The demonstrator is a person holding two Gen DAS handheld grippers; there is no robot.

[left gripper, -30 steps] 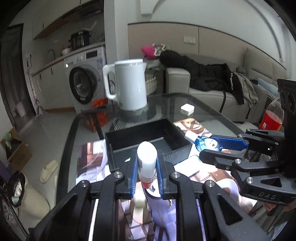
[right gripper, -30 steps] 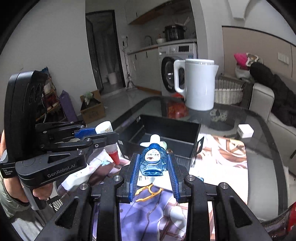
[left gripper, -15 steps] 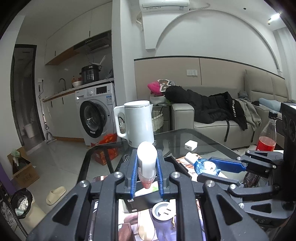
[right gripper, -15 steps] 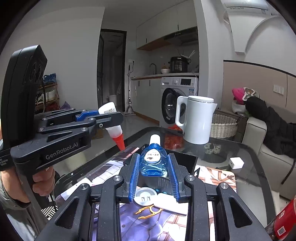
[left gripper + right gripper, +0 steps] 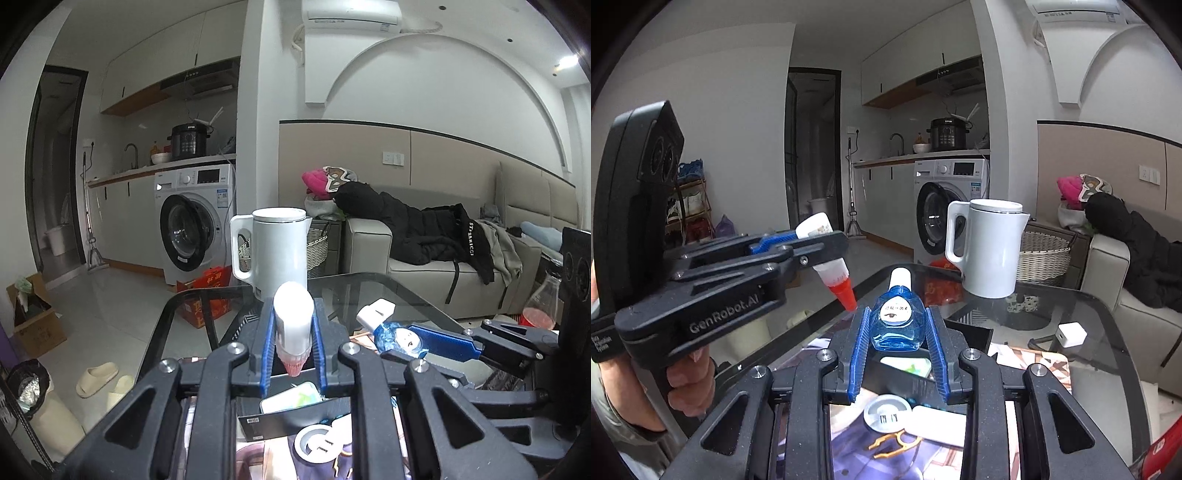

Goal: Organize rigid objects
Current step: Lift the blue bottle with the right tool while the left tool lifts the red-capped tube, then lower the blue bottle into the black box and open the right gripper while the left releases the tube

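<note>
My left gripper (image 5: 293, 341) is shut on a white glue bottle (image 5: 293, 325) with a red nozzle, held above the table; it also shows in the right wrist view (image 5: 831, 266). My right gripper (image 5: 897, 328) is shut on a small blue bottle (image 5: 897, 321) with a white cap, which also shows in the left wrist view (image 5: 395, 334). Both are held above a black open box (image 5: 975, 334) that holds a white and green item (image 5: 291, 400). The box is mostly hidden behind the grippers.
A white kettle (image 5: 991, 247) stands at the far side of the glass table (image 5: 1108, 332). A small white cube (image 5: 1071, 334), a round white plug (image 5: 886, 411), a flat white item (image 5: 940, 424) and a gold clip (image 5: 892, 441) lie on it. A red-drink bottle (image 5: 543, 306) stands to the right.
Both grippers have risen and tilted up with their bottles; the table and box have dropped low in both views.
</note>
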